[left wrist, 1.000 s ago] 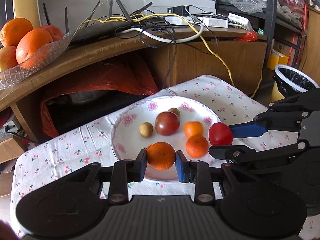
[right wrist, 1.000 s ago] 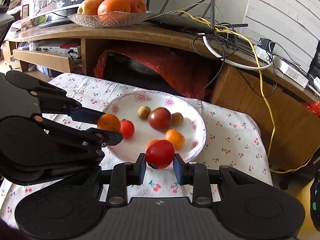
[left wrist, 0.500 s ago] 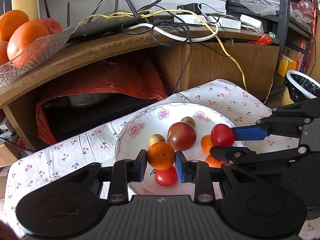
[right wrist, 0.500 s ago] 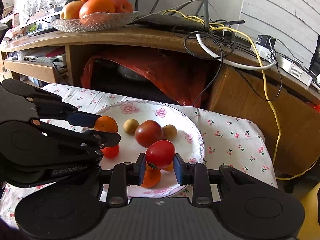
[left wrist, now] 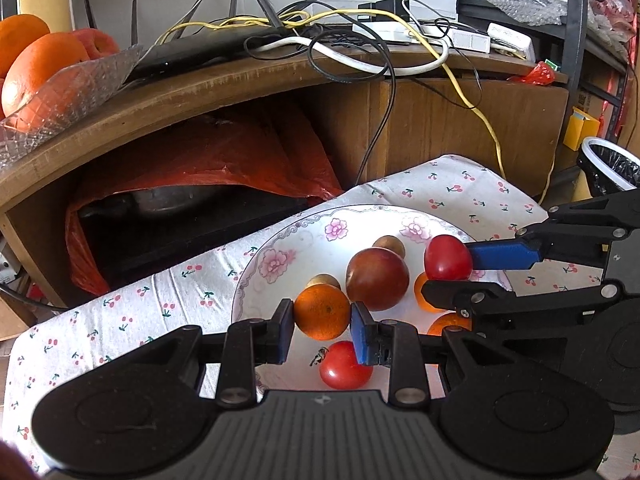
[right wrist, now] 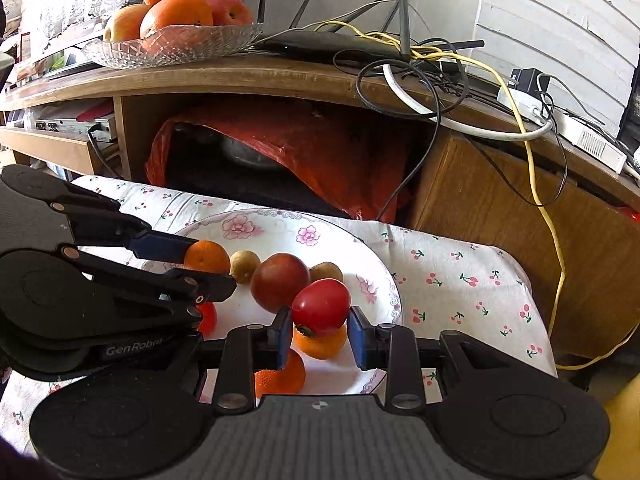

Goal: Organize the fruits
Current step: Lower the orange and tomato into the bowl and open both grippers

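My left gripper (left wrist: 322,322) is shut on a small orange (left wrist: 322,312) and holds it above the floral plate (left wrist: 280,264). My right gripper (right wrist: 318,326) is shut on a red tomato (right wrist: 320,306), also above the plate (right wrist: 272,228). On the plate lie a dark red apple (left wrist: 378,280), a second tomato (left wrist: 346,366), two small oranges (right wrist: 280,376) and two small brown fruits (right wrist: 245,266). Each gripper shows in the other's view: the right gripper (left wrist: 450,270) with its tomato, the left gripper (right wrist: 208,264) with its orange.
A wooden shelf (left wrist: 240,84) runs behind the cloth-covered table (left wrist: 132,320). On it stand a glass bowl (right wrist: 172,46) of large oranges and apples, a router and tangled cables (left wrist: 360,48). A red bag (left wrist: 208,160) fills the space below. A bin (left wrist: 612,168) stands far right.
Both grippers have risen and moved forward over the plate, each keeping its fruit. The second tomato on the plate has come into the left wrist view.
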`<state>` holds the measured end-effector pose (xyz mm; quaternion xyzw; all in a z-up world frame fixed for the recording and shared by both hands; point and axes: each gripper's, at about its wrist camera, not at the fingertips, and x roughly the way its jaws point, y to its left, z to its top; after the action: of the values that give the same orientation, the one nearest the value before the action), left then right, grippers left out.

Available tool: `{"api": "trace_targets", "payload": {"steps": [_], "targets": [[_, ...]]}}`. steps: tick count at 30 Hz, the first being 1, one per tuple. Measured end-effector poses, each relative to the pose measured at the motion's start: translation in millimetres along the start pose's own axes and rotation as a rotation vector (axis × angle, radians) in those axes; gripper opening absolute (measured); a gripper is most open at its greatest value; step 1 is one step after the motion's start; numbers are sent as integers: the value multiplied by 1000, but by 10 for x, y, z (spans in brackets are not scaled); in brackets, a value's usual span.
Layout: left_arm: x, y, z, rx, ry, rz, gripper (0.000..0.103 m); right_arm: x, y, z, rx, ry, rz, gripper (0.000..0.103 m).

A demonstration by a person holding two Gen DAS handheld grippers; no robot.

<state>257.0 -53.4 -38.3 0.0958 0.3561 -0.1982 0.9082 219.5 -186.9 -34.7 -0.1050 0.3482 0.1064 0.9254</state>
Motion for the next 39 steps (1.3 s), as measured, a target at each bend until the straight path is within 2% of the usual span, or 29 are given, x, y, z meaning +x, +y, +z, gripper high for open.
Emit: {"api": "trace_targets", "payload": {"steps": [26, 39], "targets": [[92, 28, 0, -19, 13, 1, 39, 110, -14, 21, 4, 5, 1, 28], [13, 30, 17, -22, 2, 6, 41, 50, -33, 10, 9, 1, -7, 33]]}}
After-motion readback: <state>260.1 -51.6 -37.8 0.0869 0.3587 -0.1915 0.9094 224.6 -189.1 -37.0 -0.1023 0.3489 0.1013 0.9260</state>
